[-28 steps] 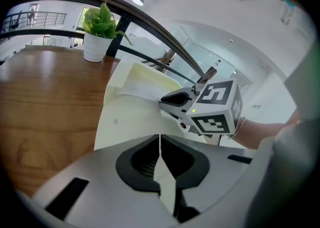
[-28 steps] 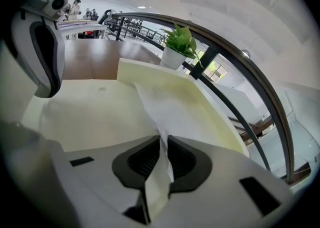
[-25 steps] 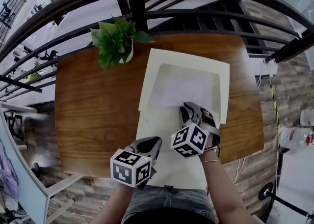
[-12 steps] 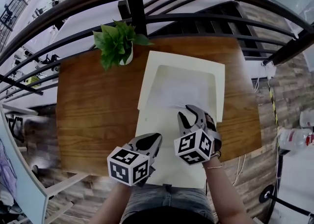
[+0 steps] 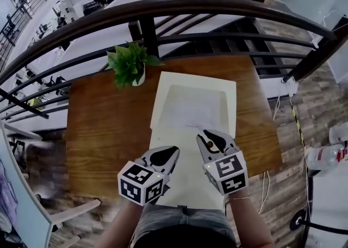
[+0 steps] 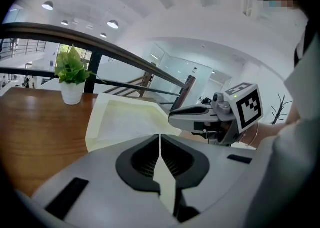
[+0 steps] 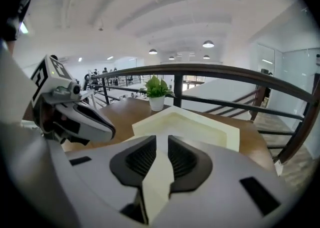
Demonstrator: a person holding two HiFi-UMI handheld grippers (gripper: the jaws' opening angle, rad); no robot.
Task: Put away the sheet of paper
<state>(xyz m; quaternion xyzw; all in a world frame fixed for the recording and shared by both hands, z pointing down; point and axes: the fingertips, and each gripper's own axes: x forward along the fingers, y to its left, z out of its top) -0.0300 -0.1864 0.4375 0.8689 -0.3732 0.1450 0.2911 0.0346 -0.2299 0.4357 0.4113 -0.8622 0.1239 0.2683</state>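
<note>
An open cream folder [image 5: 163, 92] lies on the wooden table [image 5: 103, 127], its near flap [image 5: 185, 179] reaching toward me. A white sheet of paper [image 5: 190, 110] rests flat in the folder's far half. My right gripper [image 5: 205, 137] hovers just short of the sheet's near edge, its jaws a little apart with nothing between them; the right gripper view shows cream folder [image 7: 200, 124] ahead. My left gripper [image 5: 167, 154] stands over the flap's left edge with jaws closed to a thin line [image 6: 160, 139]. I cannot tell whether it pinches the flap.
A small potted plant [image 5: 129, 63] stands at the table's far left, beside the folder's corner. A dark metal railing [image 5: 163, 10] curves behind the table's far edge. Bare wood lies left of the folder. Cables and a chair base sit on the floor at right.
My right gripper has drawn back toward me, off the sheet's near edge. The left gripper has stayed in place.
</note>
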